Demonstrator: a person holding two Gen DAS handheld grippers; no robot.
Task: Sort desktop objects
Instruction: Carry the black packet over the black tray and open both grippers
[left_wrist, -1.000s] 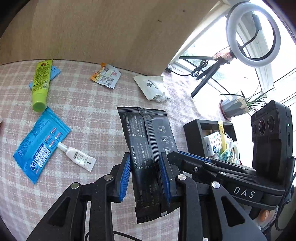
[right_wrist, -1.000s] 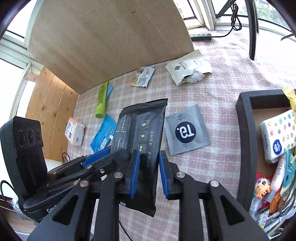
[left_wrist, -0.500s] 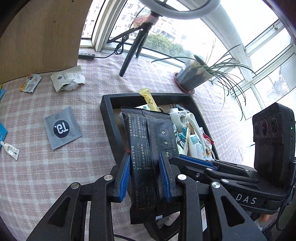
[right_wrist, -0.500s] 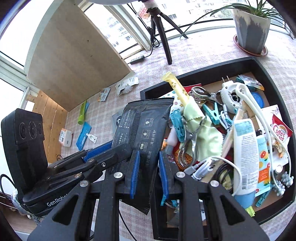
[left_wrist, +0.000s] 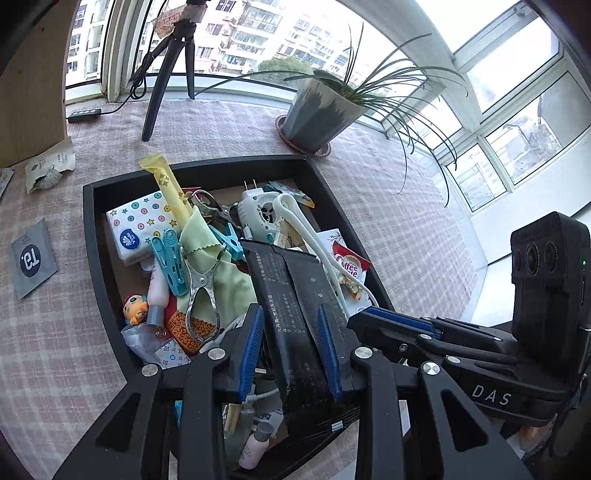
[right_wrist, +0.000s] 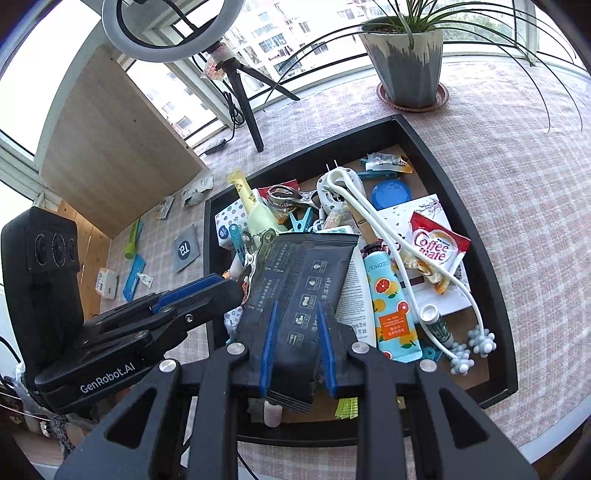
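Right wrist view: black tray (right_wrist: 476, 221) sits by the table's near edge, heaped full. Black wipes pack (right_wrist: 295, 291) hangs above its near-left corner, both grippers sharing the floppy load. Right gripper (right_wrist: 295, 347) jaws clamped on it; left gripper (left_wrist: 290, 350) jaws likewise. Likely release next.
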